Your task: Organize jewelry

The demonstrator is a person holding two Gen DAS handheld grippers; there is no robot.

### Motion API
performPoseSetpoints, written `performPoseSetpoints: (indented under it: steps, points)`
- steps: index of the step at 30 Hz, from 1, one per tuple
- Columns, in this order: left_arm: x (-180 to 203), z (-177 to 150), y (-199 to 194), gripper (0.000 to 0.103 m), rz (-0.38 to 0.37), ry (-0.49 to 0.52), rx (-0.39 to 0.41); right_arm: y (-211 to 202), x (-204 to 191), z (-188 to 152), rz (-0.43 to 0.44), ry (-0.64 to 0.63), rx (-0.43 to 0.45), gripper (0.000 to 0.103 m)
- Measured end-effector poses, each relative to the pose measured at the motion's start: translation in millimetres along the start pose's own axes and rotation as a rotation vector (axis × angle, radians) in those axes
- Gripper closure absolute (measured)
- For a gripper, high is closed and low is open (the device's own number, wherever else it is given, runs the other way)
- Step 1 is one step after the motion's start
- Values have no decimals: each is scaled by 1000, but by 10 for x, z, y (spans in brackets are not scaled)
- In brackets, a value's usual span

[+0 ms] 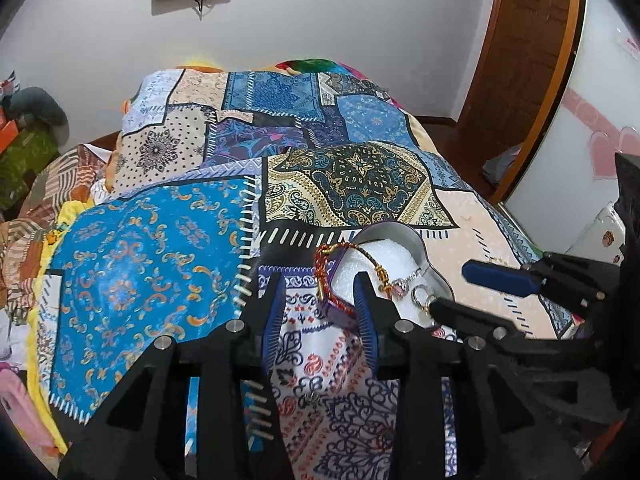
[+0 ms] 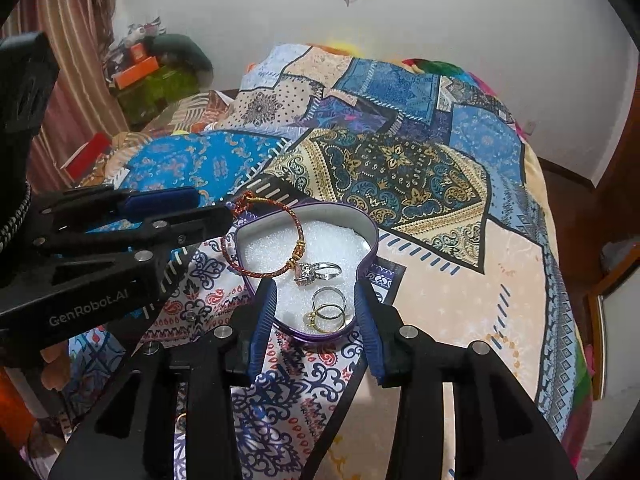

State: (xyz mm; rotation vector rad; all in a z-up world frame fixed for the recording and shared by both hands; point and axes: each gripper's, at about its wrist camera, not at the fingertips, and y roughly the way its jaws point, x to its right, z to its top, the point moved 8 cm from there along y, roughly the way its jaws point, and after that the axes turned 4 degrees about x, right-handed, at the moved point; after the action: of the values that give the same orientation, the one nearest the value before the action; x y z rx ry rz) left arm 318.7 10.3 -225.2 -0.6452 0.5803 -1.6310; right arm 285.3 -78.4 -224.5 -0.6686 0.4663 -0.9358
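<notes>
A purple heart-shaped tin point(image 2: 372, 232) lined with white foam sits on the patchwork bedsheet. A red-and-gold bracelet point(image 2: 298, 220) lies half inside it, its loop hanging over the left rim. A silver ring with a stone point(image 2: 316, 270), a silver band point(image 2: 329, 296) and a gold ring point(image 2: 326, 316) rest on the foam. My right gripper point(image 2: 316, 286) is open, its fingers straddling the tin's near end without gripping. My left gripper point(image 1: 320, 284) is open too, with the bracelet point(image 1: 320, 264) and the tin's corner point(image 1: 340, 314) between its fingers, untouched. The right gripper point(image 1: 448, 288) also shows from the side.
A small piece of jewelry point(image 2: 191, 315) lies on the sheet left of the tin. Pillows point(image 1: 168, 144) pile up at the bed's far end. A red box point(image 2: 86, 156) and clutter sit at the left, and a wooden door point(image 1: 524, 60) at the right.
</notes>
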Motion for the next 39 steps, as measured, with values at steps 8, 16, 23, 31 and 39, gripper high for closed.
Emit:
performPoseSetpoints:
  steps: [8,16,23,31,39]
  points:
    - [23,-60,-331,65,16,24,32,-260,-1,26,-30,-2,38,66]
    - [5,-175,-584,59,39,32,49,-494,-36,-4,-45,-2,67,66]
    - [-61,-397,-644,58,49,28,17,-574,-132,-144,-44,-15,60,66]
    - [-44,-709,-644,58,44,47,-31,-473,-266,-400,-20,-26,-3,66]
    - [-123,-978,-614,58,50,41,-82,-289,-470,-673,40,-25,-84,66]
